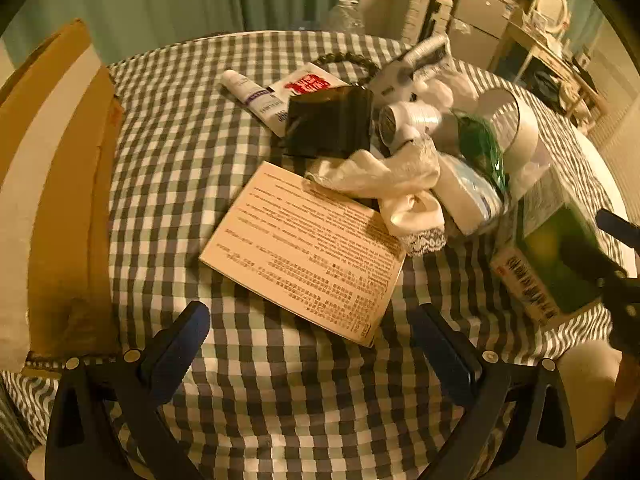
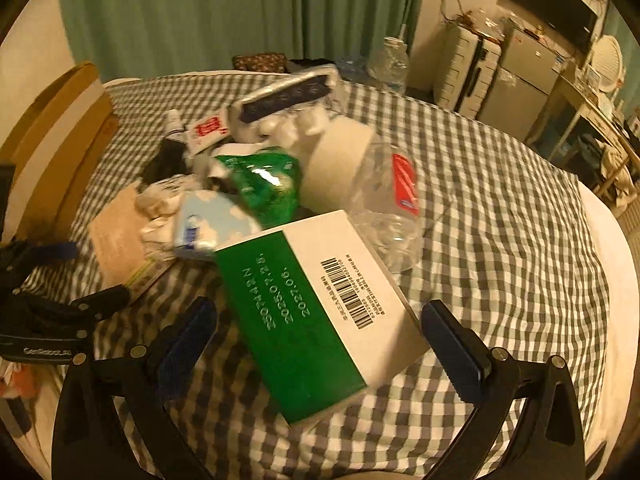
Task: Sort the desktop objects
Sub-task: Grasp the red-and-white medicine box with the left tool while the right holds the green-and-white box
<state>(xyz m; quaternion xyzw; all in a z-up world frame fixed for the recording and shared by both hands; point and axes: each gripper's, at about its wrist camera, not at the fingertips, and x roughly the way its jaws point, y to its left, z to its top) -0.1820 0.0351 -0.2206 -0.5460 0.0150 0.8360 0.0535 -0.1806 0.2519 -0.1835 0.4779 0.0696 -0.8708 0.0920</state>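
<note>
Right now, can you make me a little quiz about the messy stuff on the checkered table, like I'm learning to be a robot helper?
1. True or false: the right gripper is shut on the green and white box.
2. What lies across the far corner of the printed booklet: A) white lace-trimmed cloth, B) a roll of tape, C) a spoon?
3. Fill in: the white tube lies on the ______ tablecloth.

Key:
1. False. Its jaws are wide apart, with the box between them.
2. A, the white lace-trimmed cloth.
3. Checkered. The left gripper is open too, near the booklet.
</note>
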